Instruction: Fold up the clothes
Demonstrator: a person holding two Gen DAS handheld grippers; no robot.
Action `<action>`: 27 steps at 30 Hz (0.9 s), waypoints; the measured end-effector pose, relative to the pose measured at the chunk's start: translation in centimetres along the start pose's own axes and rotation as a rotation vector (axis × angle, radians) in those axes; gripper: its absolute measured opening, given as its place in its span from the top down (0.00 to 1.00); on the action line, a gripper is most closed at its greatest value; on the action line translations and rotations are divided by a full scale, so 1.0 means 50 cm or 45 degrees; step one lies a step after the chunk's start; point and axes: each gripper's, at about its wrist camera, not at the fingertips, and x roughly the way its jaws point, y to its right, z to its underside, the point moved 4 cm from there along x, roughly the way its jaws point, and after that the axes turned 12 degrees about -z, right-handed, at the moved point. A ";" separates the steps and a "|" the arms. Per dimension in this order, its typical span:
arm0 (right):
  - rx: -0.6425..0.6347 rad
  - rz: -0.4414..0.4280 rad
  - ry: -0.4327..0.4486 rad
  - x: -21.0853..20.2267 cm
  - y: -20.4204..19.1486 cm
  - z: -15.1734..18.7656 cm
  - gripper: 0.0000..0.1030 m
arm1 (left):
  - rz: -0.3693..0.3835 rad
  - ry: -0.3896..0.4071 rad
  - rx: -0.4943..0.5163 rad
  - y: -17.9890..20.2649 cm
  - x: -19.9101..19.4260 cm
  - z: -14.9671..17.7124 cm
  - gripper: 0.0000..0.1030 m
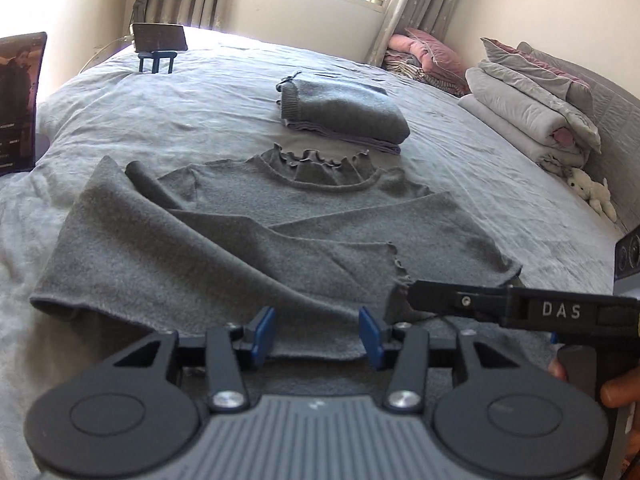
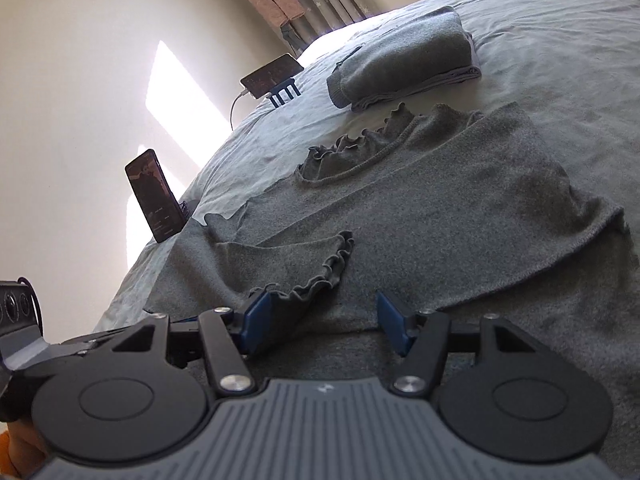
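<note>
While both sleeves are crossed over its chest, the grey sweater (image 1: 256,236) is spread lengthwise ahead of both grippers, collar farthest. The left gripper (image 1: 317,334) is held wide over the hem; the right gripper (image 2: 320,320), also wide, is nearer the ruffled cuff (image 2: 324,272).

Fuzzy matt knit sweater (image 1: 248,248) (ruffled trim) on wrinkled cloth bedsheet (image 1: 168,112).

L tongs (image 1: 317,336): blue pads apart, jaws wide, nothing between them, held low and level, pointing fwd. R tongs (image 2: 324,322) also spread wide, tilted w/ a roll to one side; its L pad (image 2: 260,320) touches fabric but no pinch. In L wrist view the R tongs' black finger reaches in from the right side, w/ a hand (image 1: 616,392) on its grip at frame edge.
</note>
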 end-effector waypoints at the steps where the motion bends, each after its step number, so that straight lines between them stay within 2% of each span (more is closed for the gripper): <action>1: -0.043 0.031 -0.001 0.003 -0.006 0.004 0.41 | -0.028 -0.007 -0.004 -0.017 0.001 -0.006 0.53; 3: -0.134 0.105 -0.006 0.012 -0.017 0.012 0.46 | -0.065 0.008 0.020 -0.039 0.001 -0.016 0.53; 4: -0.179 0.141 -0.008 0.017 -0.023 0.015 0.52 | -0.082 0.021 0.034 -0.049 0.001 -0.021 0.53; 7: -0.301 0.239 -0.014 0.031 -0.038 0.024 0.62 | -0.135 0.098 0.039 -0.091 0.000 -0.035 0.53; 9: -0.352 0.271 -0.023 0.037 -0.047 0.027 0.70 | -0.184 0.120 0.035 -0.113 0.003 -0.037 0.53; 11: -0.382 0.279 -0.037 0.044 -0.056 0.027 0.83 | -0.207 0.147 0.023 -0.134 0.000 -0.038 0.53; 14: -0.385 0.273 -0.045 0.046 -0.063 0.023 0.97 | -0.225 0.154 -0.032 -0.161 0.000 -0.038 0.53; 17: -0.387 0.269 -0.036 0.041 -0.070 0.019 0.98 | -0.215 0.134 -0.090 -0.182 0.005 -0.035 0.53; 27: -0.364 0.220 0.047 0.004 -0.085 -0.011 0.99 | -0.207 0.134 -0.154 -0.208 -0.007 -0.033 0.53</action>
